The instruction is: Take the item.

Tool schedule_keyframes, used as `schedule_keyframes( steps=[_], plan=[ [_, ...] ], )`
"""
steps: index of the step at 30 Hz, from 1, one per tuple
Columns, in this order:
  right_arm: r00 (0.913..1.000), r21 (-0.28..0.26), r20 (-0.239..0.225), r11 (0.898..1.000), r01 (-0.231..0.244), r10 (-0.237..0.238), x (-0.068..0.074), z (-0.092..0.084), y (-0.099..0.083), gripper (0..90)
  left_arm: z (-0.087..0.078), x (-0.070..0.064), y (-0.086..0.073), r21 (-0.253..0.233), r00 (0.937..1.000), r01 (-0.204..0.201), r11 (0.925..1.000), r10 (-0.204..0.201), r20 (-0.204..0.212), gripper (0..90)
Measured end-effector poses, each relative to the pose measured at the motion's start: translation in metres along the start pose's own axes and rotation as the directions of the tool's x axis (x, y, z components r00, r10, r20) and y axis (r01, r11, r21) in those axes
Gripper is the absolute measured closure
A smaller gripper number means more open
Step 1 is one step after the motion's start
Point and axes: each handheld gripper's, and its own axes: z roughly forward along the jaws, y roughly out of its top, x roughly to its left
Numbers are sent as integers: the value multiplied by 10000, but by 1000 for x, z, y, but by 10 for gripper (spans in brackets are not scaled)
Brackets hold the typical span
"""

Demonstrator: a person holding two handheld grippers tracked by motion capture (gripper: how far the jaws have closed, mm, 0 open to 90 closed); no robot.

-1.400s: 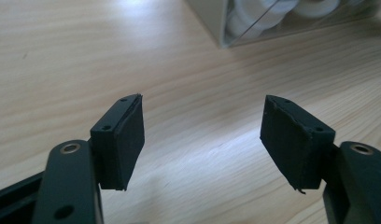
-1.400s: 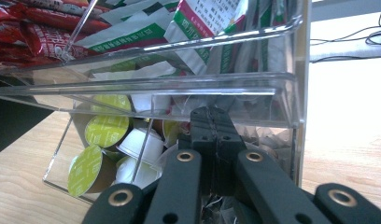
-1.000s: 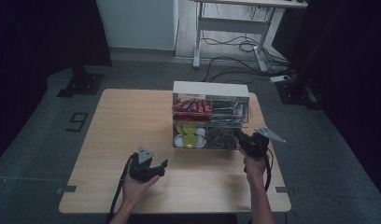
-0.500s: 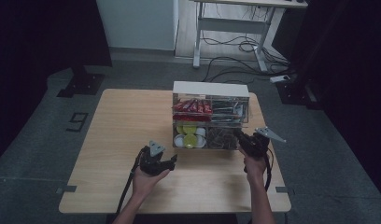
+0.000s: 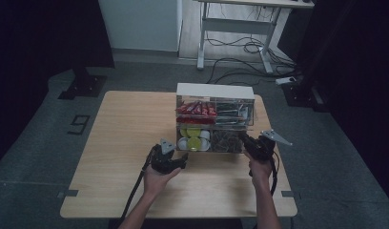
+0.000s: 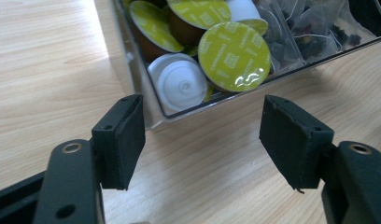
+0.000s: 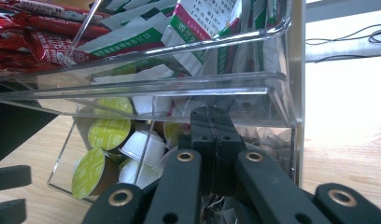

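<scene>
Clear organizer [image 5: 215, 119] sits on the wooden tabletop [image 5: 130, 124], right of centre, two tiers with a white top. Upper tier: red sachets [image 5: 196, 109] on the left, green-and-white packets [image 7: 202, 28] on the right. Lower tier: green-lidded and white capsules [image 6: 228, 56] on the left, tea bags [image 6: 310, 28] in clear wrap on the right. Left hand-held gripper [image 5: 168, 160] rests low over the tabletop just in front of the organizer's lower-left compartment, held in the left hand [image 5: 159, 180]; in the left gripper view [image 6: 202, 140] its jaws stand spread wide with bare wood between them — nothing gripped, the organizer's front corner just beyond the pads. One white capsule [image 6: 177, 84] lies nearest that corner, a green lid beside it. Right hand-held gripper [image 5: 253, 145] is at the organizer's lower-right front, held in the right hand [image 5: 260, 172]; in the right gripper view [image 7: 212, 135] its jaws are pressed together, tips up against the clear front of the lower tier — whether they pinch an edge there, cannot tell. A cable [image 5: 135, 191] trails from the left hand-held gripper back along the forearm. Beyond the tabletop, grey floor [image 5: 149, 71] with loose cords and a desk frame [image 5: 235, 28].
</scene>
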Motion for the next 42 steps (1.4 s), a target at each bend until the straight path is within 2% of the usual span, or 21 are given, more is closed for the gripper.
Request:
schedule_keyframes(
  steps=[10,17,22,29,33,42],
  plan=[
    [10000,-17,5,10000,-38,38,0,0,0,888,13,-10,8,-176,9999,-13,9998,15,162,314],
    [10000,-16,2,10000,-35,35,0,0,0,888,22,-12,13,-210,10000,-15,9998,16,75,313],
    [10000,3,-29,10000,-71,71,-1,0,0,888,28,-16,14,-95,9998,-212,9997,212,11,308],
    [10000,12,-20,10000,-81,81,-1,0,-1,888,32,-20,19,-188,9998,-222,9996,222,20,301],
    [10000,-1,-22,10000,-63,63,0,0,-1,888,37,-20,22,-159,9998,-190,9997,188,-108,289],
    [9999,-4,-79,9999,-140,140,-1,0,0,888,43,-21,26,-138,9999,-129,9998,129,-22,287]
  ],
)
